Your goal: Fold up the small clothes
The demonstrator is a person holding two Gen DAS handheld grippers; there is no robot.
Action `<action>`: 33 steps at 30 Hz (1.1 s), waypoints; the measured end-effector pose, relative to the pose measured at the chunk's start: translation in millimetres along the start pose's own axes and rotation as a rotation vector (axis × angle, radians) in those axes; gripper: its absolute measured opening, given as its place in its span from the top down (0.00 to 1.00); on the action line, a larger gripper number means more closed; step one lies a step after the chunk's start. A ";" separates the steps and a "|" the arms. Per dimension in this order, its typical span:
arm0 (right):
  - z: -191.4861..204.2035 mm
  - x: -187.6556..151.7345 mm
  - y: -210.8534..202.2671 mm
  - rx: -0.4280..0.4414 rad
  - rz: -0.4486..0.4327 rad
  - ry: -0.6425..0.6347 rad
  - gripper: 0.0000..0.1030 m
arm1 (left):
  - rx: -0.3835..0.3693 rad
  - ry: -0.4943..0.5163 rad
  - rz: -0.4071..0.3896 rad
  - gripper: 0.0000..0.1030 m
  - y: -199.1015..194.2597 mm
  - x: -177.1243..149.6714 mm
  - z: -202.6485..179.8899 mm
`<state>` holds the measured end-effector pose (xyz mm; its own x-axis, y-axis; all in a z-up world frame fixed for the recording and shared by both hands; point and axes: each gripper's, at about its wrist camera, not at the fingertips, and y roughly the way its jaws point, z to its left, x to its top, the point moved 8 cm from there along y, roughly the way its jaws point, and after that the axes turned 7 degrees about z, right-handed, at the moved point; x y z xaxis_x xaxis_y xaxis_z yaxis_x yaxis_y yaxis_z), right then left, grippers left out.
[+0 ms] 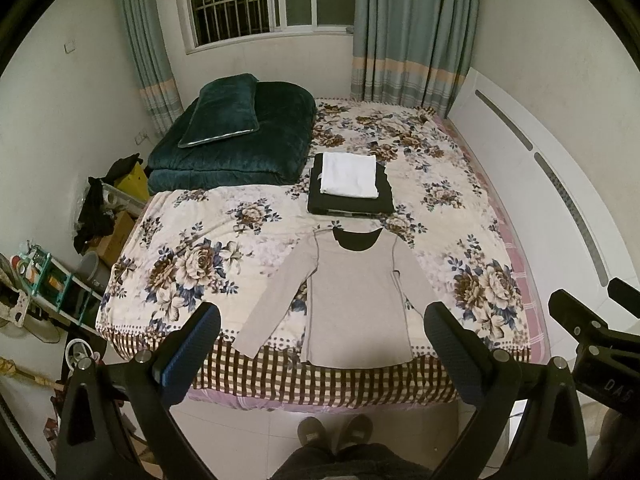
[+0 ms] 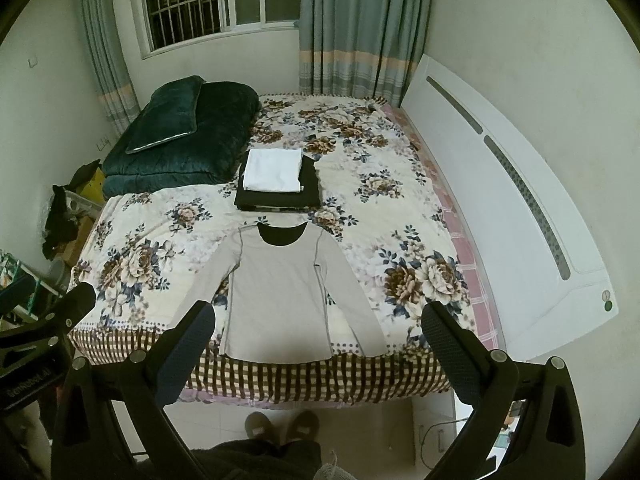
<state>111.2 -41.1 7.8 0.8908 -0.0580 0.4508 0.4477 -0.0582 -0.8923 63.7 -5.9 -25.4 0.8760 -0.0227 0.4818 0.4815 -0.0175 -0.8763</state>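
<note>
A beige long-sleeved shirt (image 1: 354, 300) lies flat and spread out, inside out, at the near edge of the bed, sleeves angled outward; it also shows in the right wrist view (image 2: 280, 296). My left gripper (image 1: 322, 322) is open and empty, held high above the bed's near edge. My right gripper (image 2: 318, 318) is open and empty at a similar height, and part of it shows in the left wrist view (image 1: 588, 328). A stack of folded clothes (image 1: 350, 184), white on black, lies beyond the shirt and shows in the right wrist view too (image 2: 276, 180).
The bed has a floral sheet (image 1: 208, 248). A dark green folded quilt and pillow (image 1: 232, 136) sit at the far left. A white headboard (image 2: 500, 200) runs along the right. Clutter and a rack (image 1: 48, 276) stand left of the bed. My feet (image 1: 336, 432) are on the floor.
</note>
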 end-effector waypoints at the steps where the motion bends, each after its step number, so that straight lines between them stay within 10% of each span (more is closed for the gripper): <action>1: -1.6 -2.1 2.2 0.001 0.000 0.002 0.00 | -0.002 0.000 0.002 0.00 1.1 2.1 0.1; 8: 2.7 13.4 4.5 -0.002 0.019 0.040 0.00 | 0.023 0.010 -0.045 0.00 26.1 12.1 8.7; 13: -23.7 20.1 80.1 -0.029 0.088 0.184 0.00 | 0.124 0.040 -0.100 0.00 103.0 18.0 24.1; 33: -231.3 -194.1 589.6 -0.107 0.569 0.749 0.01 | 0.339 -0.046 0.340 0.00 513.0 -96.8 26.7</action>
<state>184.2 -294.7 -599.7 0.6749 -0.7283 -0.1188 -0.0813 0.0866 -0.9929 226.7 14.0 -521.7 0.9820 0.0741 0.1737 0.1428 0.3106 -0.9398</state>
